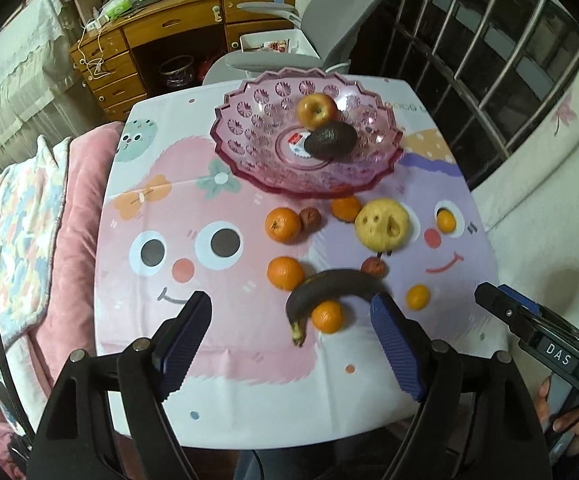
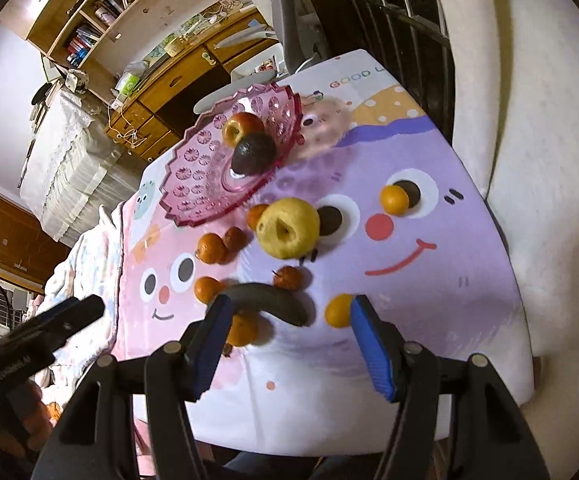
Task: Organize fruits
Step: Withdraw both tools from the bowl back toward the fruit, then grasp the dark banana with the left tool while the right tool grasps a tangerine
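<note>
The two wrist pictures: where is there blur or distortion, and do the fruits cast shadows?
Left wrist view: the fisheye bends the window bars, and the banana is slightly smeared. Right wrist view: the scene is tilted, the bowl is blurred at its right edge over the tablecloth, and the yellow fruit casts a soft shadow toward the lower right.

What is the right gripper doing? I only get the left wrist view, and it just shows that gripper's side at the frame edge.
Observer: The right gripper is open and holds nothing. In its own view the dark banana and a small orange show between its fingers.
Operator: Anything higher on the far wall?
Observer: A wooden bookshelf with books on it.
Operator: And the print at the table's far corner?
Observer: The tablecloth lettering reads "GOOD L".
</note>
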### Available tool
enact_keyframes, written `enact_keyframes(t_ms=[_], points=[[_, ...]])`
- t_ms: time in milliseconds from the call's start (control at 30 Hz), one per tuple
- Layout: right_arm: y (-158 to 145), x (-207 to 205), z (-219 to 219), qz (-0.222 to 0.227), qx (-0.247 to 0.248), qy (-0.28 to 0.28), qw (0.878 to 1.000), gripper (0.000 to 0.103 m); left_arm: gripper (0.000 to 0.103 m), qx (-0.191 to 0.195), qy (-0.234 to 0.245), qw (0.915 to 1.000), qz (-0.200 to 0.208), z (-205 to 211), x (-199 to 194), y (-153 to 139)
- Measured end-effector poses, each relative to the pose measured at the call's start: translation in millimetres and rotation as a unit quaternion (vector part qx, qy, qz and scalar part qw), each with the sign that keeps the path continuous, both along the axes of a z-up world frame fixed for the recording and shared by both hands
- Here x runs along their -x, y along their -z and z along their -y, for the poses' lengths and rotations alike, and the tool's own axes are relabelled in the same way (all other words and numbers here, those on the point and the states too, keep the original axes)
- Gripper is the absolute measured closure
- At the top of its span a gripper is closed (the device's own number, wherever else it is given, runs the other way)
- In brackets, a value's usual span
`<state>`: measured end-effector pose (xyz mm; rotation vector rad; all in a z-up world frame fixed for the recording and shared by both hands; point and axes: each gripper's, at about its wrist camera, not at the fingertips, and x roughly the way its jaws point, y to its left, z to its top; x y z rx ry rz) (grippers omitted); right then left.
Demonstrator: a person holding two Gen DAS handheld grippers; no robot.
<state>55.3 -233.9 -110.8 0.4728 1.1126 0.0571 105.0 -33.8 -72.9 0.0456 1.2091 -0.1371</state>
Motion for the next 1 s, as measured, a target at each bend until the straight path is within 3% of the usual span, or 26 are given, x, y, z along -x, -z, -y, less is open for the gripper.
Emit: enact_keyframes(t_ms=[367, 800, 1000], points=[[28.1, 31.1, -0.4, 0.03, 0.063, -0.026, 0.997, 0.04, 0.019, -0.056, 0.101, 0.9927, -0.035, 24.1, -1.6, 22.3], [58.8, 36.1, -24.2, 0.067, 0.178, -0.083, 0.978, 0.04, 0.015, -0.097, 0.247, 0.96, -0.089, 71.4, -39.2, 77.0], [73.4, 30.0, -38.6, 0.076, 0.199, -0.097, 0.972, 0.04, 0.015, -0.107, 0.286, 0.9447, -0.119, 89.5, -54.0, 110.1]])
